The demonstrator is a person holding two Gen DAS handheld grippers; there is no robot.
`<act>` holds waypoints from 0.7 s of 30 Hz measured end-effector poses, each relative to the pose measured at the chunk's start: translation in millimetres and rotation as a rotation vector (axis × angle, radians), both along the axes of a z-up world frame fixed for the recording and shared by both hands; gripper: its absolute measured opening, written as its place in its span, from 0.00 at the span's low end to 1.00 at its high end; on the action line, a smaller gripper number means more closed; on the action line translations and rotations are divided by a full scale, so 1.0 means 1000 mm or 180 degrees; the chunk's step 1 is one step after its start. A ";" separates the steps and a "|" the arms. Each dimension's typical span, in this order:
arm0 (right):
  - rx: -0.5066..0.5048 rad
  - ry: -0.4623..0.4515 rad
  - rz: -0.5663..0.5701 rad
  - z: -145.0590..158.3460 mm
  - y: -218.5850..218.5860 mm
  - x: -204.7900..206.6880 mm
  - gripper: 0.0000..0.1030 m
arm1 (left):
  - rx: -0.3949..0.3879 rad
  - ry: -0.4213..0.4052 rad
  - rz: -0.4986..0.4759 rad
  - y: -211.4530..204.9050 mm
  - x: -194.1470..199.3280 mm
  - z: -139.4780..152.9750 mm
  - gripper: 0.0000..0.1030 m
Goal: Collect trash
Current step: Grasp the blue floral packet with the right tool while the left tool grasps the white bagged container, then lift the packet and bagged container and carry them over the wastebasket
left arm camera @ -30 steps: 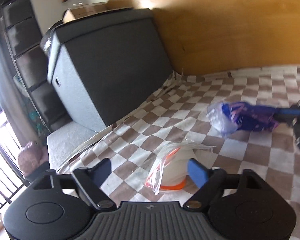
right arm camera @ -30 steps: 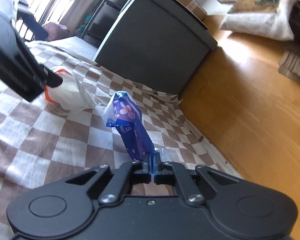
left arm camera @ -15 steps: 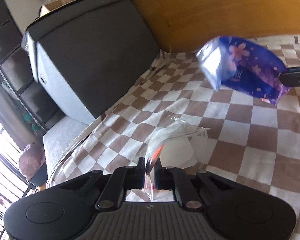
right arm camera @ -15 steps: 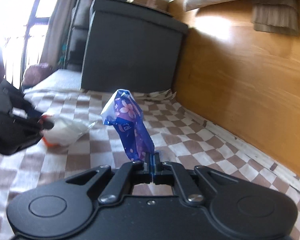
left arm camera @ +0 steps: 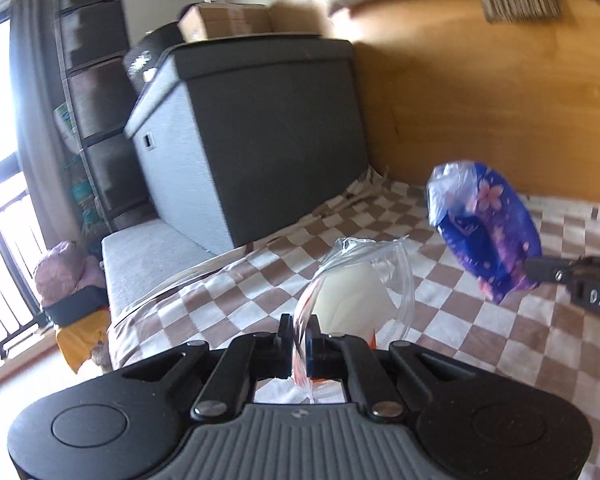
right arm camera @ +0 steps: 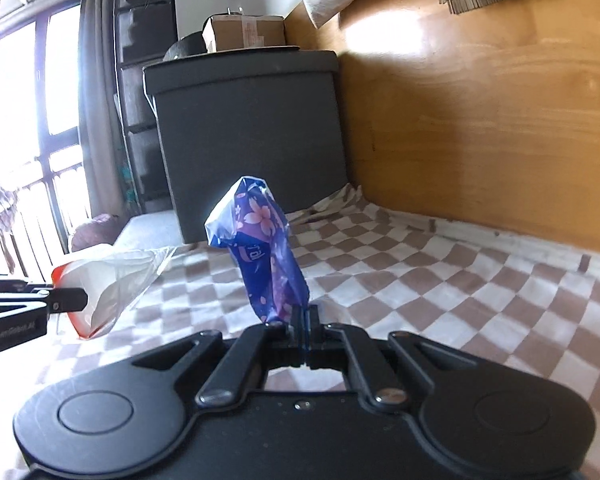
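Note:
My left gripper [left arm camera: 299,330] is shut on a clear plastic bag with an orange edge and white contents [left arm camera: 352,292], lifted above the brown-and-white checkered cloth [left arm camera: 440,300]. The same clear bag [right arm camera: 108,284] hangs at the left of the right wrist view, pinched by the left gripper [right arm camera: 82,298]. My right gripper [right arm camera: 305,320] is shut on the lower end of a purple wrapper with pink blossoms [right arm camera: 266,248], which stands up above the cloth [right arm camera: 420,280]. In the left wrist view the purple wrapper [left arm camera: 484,232] hangs at the right, held by the right gripper [left arm camera: 534,271].
A dark grey box-shaped ottoman [left arm camera: 260,132] stands behind the cloth with a cardboard box [left arm camera: 224,22] on top. Wooden floor [left arm camera: 480,92] runs to the right. Dark drawers [right arm camera: 140,40], a curtain and a bright window with railings lie to the left.
The left gripper closed on the clear bag and lifted it off the cloth. The right gripper rolled and rose slightly with the purple wrapper still in it.

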State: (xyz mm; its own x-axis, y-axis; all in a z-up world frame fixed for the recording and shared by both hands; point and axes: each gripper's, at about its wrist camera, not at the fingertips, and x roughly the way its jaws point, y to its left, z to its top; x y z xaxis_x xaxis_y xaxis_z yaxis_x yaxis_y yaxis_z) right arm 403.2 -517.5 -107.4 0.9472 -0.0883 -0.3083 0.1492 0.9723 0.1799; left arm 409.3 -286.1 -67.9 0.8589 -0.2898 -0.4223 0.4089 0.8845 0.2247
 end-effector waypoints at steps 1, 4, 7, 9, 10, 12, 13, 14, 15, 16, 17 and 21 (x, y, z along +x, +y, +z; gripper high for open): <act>0.0046 -0.0010 0.0031 0.001 0.001 -0.001 0.00 | -0.0045 -0.0002 0.0026 0.005 -0.003 0.002 0.06; 0.0161 -0.0046 0.0114 0.003 0.007 -0.003 0.00 | -0.0149 0.0013 0.0098 0.019 -0.010 0.006 0.06; 0.0229 -0.0070 0.0232 0.005 0.014 -0.005 0.00 | -0.0260 0.0026 0.0182 0.034 -0.018 0.009 0.06; 0.0205 -0.0074 0.0292 0.006 0.021 -0.006 0.00 | -0.0302 0.0024 0.0236 0.045 -0.023 0.010 0.06; 0.0178 -0.0078 0.0321 0.007 0.026 -0.006 0.00 | -0.0324 0.0028 0.0256 0.051 -0.026 0.011 0.06; 0.0111 -0.0098 0.0368 0.010 0.035 -0.009 0.00 | -0.0379 0.0047 0.0309 0.063 -0.029 0.012 0.06; 0.0072 -0.0107 0.0383 0.011 0.040 -0.011 0.00 | -0.0405 0.0054 0.0329 0.069 -0.031 0.013 0.06; 0.0035 -0.0115 0.0387 0.012 0.045 -0.013 0.00 | -0.0424 0.0052 0.0350 0.075 -0.033 0.013 0.06; 0.0001 -0.0120 0.0386 0.013 0.049 -0.015 0.00 | -0.0435 0.0046 0.0367 0.080 -0.036 0.014 0.06; -0.0027 -0.0117 0.0383 0.014 0.052 -0.017 0.00 | -0.0449 0.0036 0.0384 0.086 -0.038 0.015 0.06; -0.0047 -0.0110 0.0379 0.014 0.056 -0.019 0.00 | -0.0474 0.0030 0.0405 0.092 -0.040 0.016 0.06; -0.0035 -0.0063 0.0344 0.018 0.067 -0.025 0.00 | -0.0548 0.0036 0.0465 0.113 -0.050 0.017 0.06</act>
State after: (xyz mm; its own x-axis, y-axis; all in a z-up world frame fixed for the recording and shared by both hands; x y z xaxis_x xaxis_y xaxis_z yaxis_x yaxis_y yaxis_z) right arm 378.4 -450.5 -89.1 0.9573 0.0113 -0.2890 0.0401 0.9845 0.1710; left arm 359.6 -173.4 -51.3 0.8924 -0.2314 -0.3873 0.2755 0.9593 0.0615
